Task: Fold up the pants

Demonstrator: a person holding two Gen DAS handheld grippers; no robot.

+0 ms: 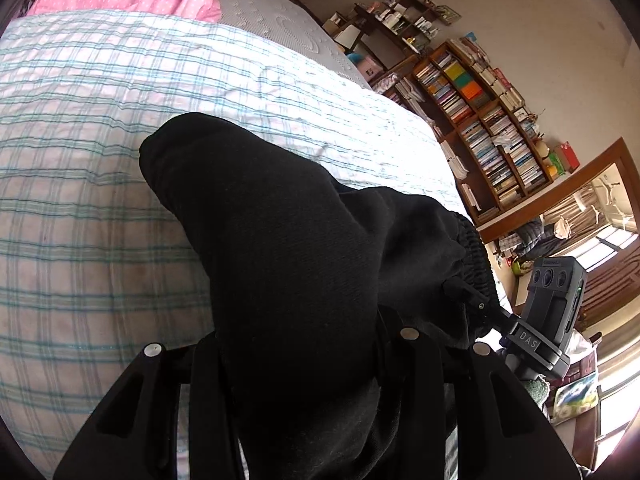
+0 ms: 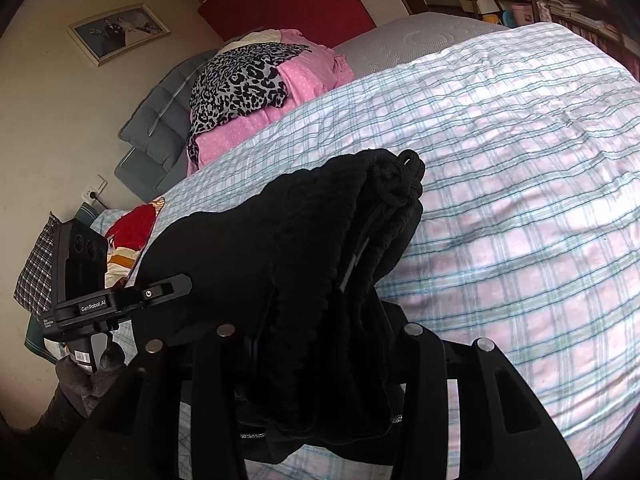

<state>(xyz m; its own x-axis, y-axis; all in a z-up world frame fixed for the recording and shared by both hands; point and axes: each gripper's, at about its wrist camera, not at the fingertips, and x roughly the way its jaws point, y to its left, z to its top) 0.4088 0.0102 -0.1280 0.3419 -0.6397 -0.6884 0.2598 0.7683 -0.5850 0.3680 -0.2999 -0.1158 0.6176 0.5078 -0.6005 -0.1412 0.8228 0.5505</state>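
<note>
The black pants (image 1: 280, 220) are bunched between both grippers above a bed with a checked sheet (image 1: 80, 160). My left gripper (image 1: 304, 360) is shut on the leg fabric, which drapes over its fingers and hides the tips. My right gripper (image 2: 320, 344) is shut on the elastic waistband (image 2: 304, 320) with its knotted drawstring (image 2: 400, 184); the cloth hides its fingertips too. The right gripper's body shows in the left wrist view (image 1: 548, 320) at the waistband end. The left gripper's body shows in the right wrist view (image 2: 100, 300).
The checked sheet (image 2: 520, 160) covers most of the bed. A pink spotted cloth and a leopard-print cloth (image 2: 240, 80) lie at the bed's head beside a grey cushion (image 2: 160, 132). A full bookshelf (image 1: 480, 128) stands past the bed's far side.
</note>
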